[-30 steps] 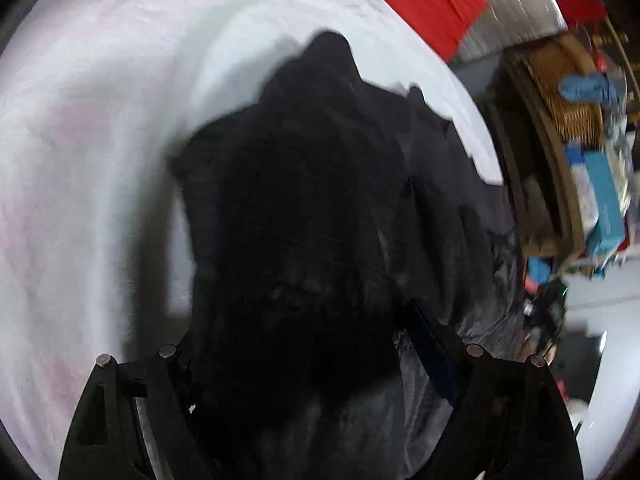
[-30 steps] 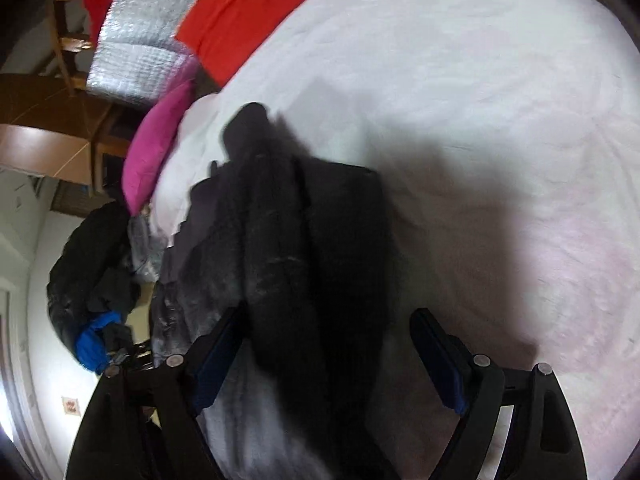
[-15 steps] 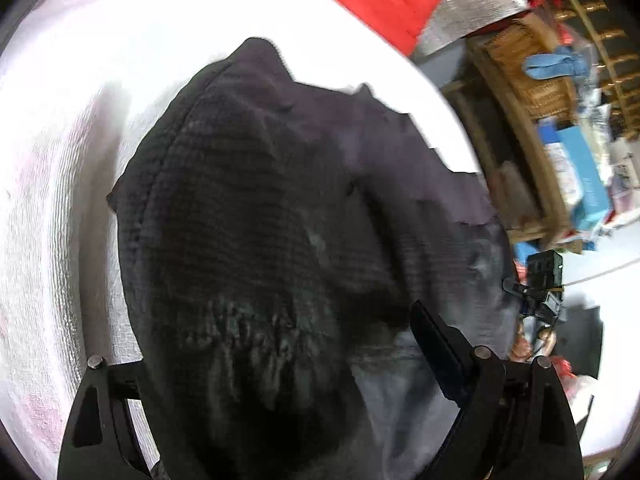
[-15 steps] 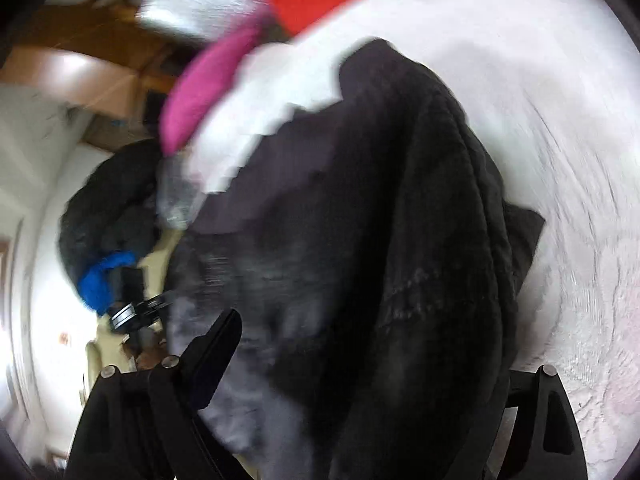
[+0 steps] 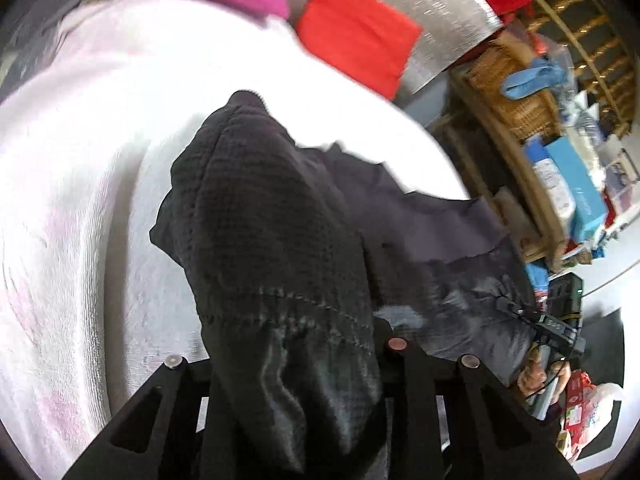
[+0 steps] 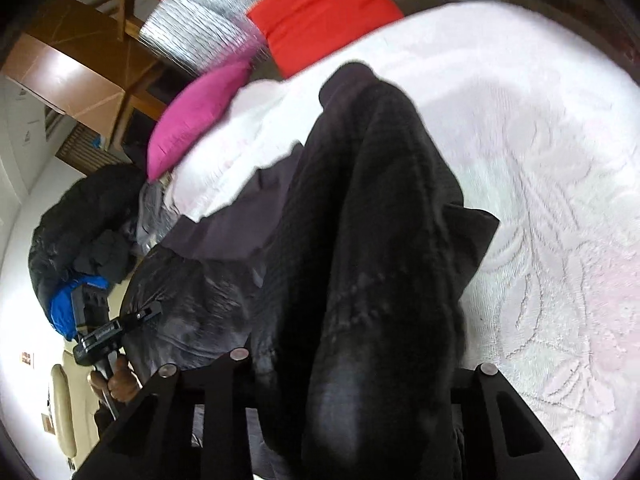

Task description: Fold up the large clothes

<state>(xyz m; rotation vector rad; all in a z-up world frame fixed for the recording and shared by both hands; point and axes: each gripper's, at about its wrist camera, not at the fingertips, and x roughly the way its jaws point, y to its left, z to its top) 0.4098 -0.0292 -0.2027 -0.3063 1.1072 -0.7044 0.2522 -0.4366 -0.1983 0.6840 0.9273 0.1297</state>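
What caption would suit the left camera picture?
Left hand-held gripper clamps a black garment over a white bedspread.

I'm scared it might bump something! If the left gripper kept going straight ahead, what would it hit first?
Probably just the black garment it already grips; that cloth fills the way ahead of the left gripper. Past it lies the white bedcover, though depth is hard to judge.

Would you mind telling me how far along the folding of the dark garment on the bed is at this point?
Early to midway, I would judge. Done: each hand-held gripper, left and right, is shut on the dark garment. In hand: the cloth hangs bunched from both above the white bedspread, with its far part on the bed. Left: no flat, squared fold shows yet, so it must be laid down and smoothed.
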